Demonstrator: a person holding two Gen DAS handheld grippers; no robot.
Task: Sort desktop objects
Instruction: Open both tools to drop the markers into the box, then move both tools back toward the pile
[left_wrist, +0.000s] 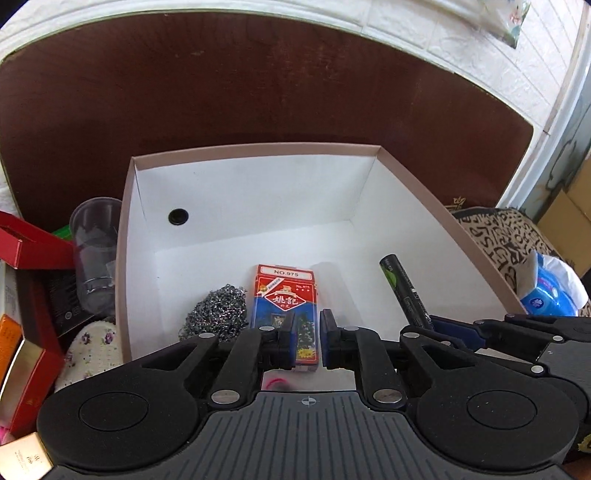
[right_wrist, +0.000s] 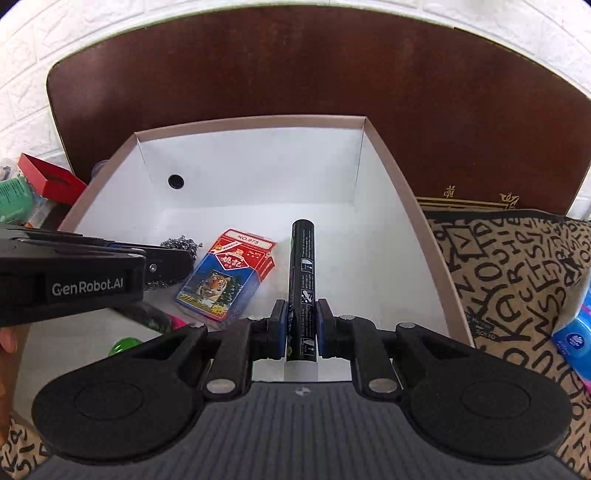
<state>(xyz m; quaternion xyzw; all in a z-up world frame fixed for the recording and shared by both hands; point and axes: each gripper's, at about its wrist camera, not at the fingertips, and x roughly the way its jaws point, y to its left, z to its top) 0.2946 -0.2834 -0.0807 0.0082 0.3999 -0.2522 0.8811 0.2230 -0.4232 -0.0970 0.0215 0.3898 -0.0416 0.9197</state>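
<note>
big white box (right_wrist: 402, 206) on the table, brown rim, open top, small black hole in the back wall. inside it: card pack (left_wrist: 286, 295), red and blue with a tiger, lying flat on the floor of the box. just left of the pack, touching or nearly so, a gray metal scrub ball (left_wrist: 218, 310). to the right, a black tube (right_wrist: 303, 280) with white print, long and thin.

left gripper (left_wrist: 308, 338) low over the near end of the card pack, jaws a little apart, one on each side of the pack; gripping or only close, cannot tell. right gripper (right_wrist: 301, 325) with jaws on both sides of the black tube, tube running forward between them, its white end near the camera; pressed tight or just beside, cannot tell.

outside the box on the left: clear plastic cup (left_wrist: 94, 251), red boxes (left_wrist: 26, 243), a white cloth with purple flowers (left_wrist: 92, 350). on the right: a tan bag with black letters (right_wrist: 517, 266) and a blue tissue pack (left_wrist: 550, 291). dark brown board behind the box, white brick wall past that.
</note>
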